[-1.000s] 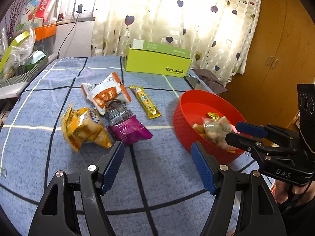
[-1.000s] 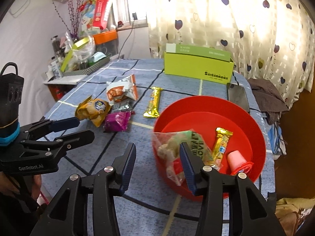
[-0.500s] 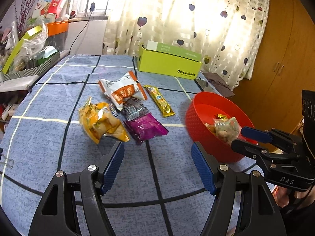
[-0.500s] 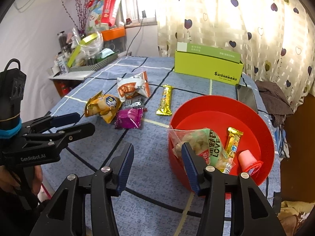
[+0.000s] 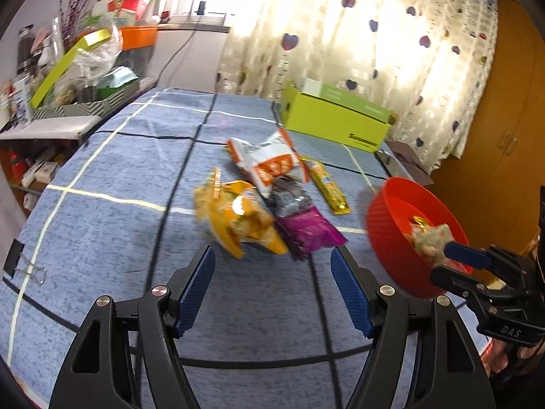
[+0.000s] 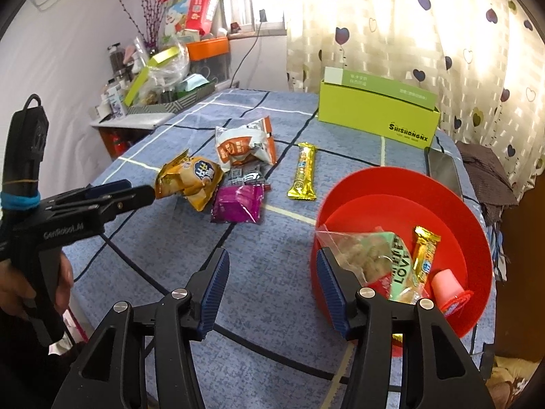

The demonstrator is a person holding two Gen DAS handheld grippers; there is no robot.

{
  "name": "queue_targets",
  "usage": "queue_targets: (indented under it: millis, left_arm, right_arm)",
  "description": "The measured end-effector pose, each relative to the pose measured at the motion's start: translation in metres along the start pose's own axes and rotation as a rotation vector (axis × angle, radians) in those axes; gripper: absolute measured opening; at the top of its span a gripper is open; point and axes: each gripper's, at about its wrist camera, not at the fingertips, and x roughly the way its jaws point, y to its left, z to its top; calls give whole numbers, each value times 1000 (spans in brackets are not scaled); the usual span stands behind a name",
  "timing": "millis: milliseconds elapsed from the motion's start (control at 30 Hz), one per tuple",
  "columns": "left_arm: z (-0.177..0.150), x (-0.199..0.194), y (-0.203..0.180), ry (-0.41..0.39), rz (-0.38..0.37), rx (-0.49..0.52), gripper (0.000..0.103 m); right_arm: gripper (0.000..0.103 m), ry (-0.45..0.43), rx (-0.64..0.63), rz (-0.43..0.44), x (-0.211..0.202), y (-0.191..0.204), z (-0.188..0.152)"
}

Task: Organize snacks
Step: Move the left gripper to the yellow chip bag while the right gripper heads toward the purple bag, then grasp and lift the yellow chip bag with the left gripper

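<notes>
Domestic room in a home. Evidence: cream heart-patterned curtain (image 6: 425, 34) over a bright window; brown wooden wardrobe doors (image 5: 504, 109); surface under a blue checked cloth (image 6: 272, 109); cluttered side shelf of household jars and boxes (image 6: 153, 78).

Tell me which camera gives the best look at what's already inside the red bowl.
The right wrist view. It looks down into the red bowl, showing a clear snack bag, a gold bar and a pink jelly cup. The left wrist view sees the red bowl side-on, so only the bag's top and a gold scrap show above the rim.
</notes>
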Motion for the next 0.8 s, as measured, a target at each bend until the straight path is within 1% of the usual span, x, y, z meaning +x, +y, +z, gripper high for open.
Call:
queue_targets:
  millis: [133,267,333,467,567,633,800]
  left_arm:
    - [5,6,12,4,32,-25,71]
    - [11,18,21,19,35,-47,71]
    - [15,24,25,15,27,-57,71]
    - [25,43,33,34,-4,-78,71]
    - [30,59,39,56,-7,-103,71]
    - [31,68,40,66,-24,-117,71]
    - [29,85,44,103,-27,-148,71]
  right_arm:
    - [53,6,-11,11,7,3,5]
    - [53,15,-17,18,15,6,9]
    - [53,18,-21,21,18,7,11]
    - [53,23,-22,25,24,7,16]
    - [54,26,-22,31,30,7,20]
    - [54,29,-22,33,35,7,23]
    - [55,40,-23,39,50,10,32]
